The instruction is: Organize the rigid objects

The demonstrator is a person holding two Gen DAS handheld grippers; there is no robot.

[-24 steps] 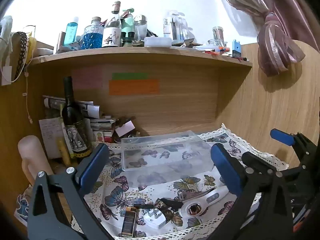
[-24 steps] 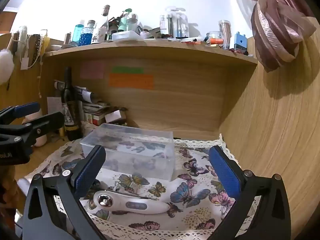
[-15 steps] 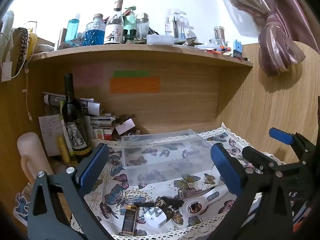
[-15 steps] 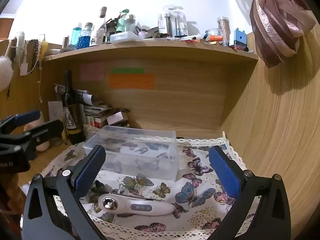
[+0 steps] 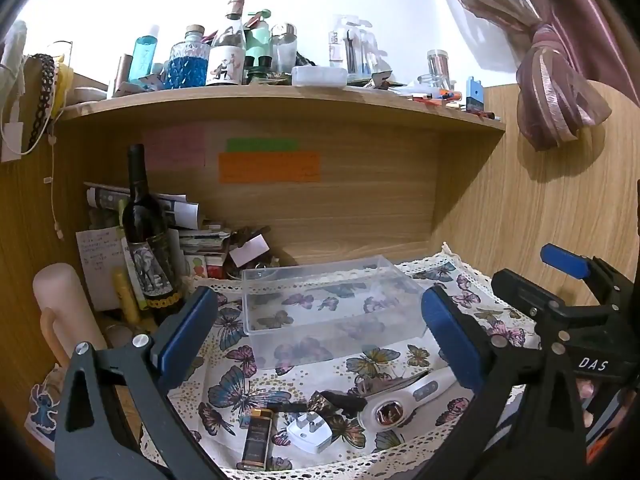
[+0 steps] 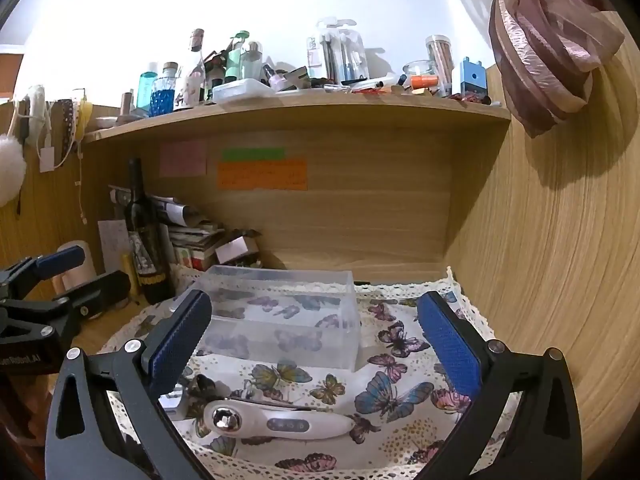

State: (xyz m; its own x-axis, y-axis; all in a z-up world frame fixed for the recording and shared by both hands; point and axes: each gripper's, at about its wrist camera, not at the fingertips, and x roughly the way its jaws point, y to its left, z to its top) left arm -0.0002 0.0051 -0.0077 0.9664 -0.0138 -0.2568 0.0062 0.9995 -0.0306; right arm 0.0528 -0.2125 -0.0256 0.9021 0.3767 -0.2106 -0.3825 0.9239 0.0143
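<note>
Grippers: two, left gripper (image 5: 320, 332) and right gripper (image 6: 314, 338), each with jaws spread wide, holding nothing.
Clear plastic box (image 5: 328, 300): one, empty, on the butterfly cloth (image 5: 232, 392) towards the back.
White handheld device (image 6: 276, 422): one, lying flat in front of the box.
White plug (image 5: 310, 432): one, just left of the device.
Dark lighter (image 5: 258, 438): one, beside the plug.
Black clip (image 5: 340, 400): one, between plug and device.
Wine bottle (image 5: 146, 240): one, upright, left of the cloth.

A clear plastic box (image 5: 332, 300) stands upright; white handheld device (image 6: 276, 422), plug (image 5: 310, 436) and lighter (image 5: 258, 440) lie before it.
</note>
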